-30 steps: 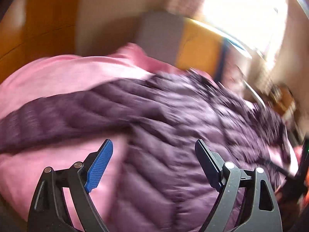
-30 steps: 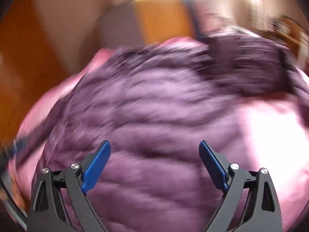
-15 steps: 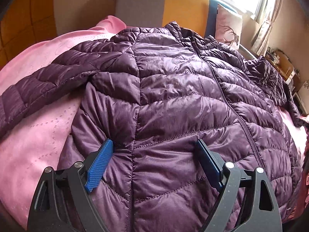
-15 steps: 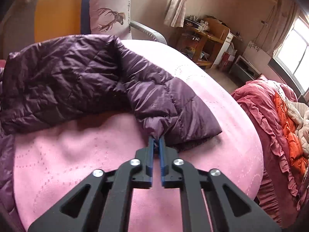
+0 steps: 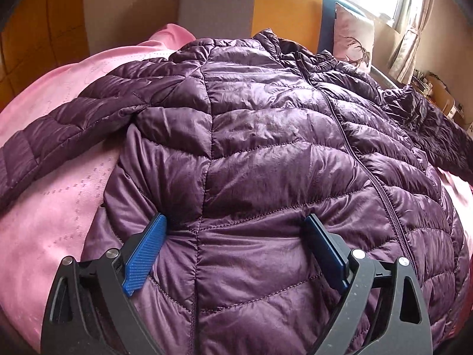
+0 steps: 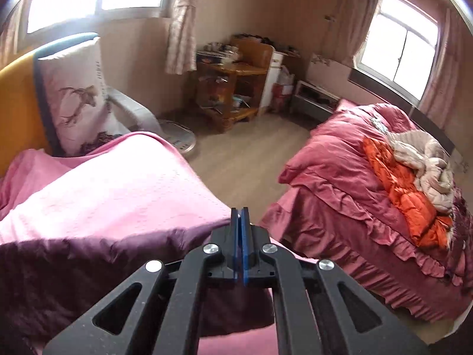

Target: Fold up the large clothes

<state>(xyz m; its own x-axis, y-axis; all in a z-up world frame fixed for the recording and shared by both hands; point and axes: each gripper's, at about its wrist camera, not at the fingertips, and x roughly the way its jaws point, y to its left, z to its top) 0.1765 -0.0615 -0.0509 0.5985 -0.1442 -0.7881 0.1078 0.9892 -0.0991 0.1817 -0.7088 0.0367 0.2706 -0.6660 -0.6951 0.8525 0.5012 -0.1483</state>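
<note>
Purple quilted down jacket lying front-up and spread across a bed's pink cover, its collar pointing toward the grey-and-orange headboard and its zip running closed down the middle. One sleeve is stretching out to the left over the cover. The left gripper is standing released over the jacket's lower front panel: its jaws have just been opening wider, both blue tips are pressing into the quilting, and a broad band of fabric is lying between them without being pinched. In the right wrist view, another part of the purple jacket, blurred, is passing under the right gripper, whose jaws are clenched with the pads meeting; whether any fabric is caught between them cannot be told. Beyond are a deer-print pillow leaning at the bed's head, and, across the wooden floor, a second bed with a ruffled red cover carrying an orange garment.
</note>
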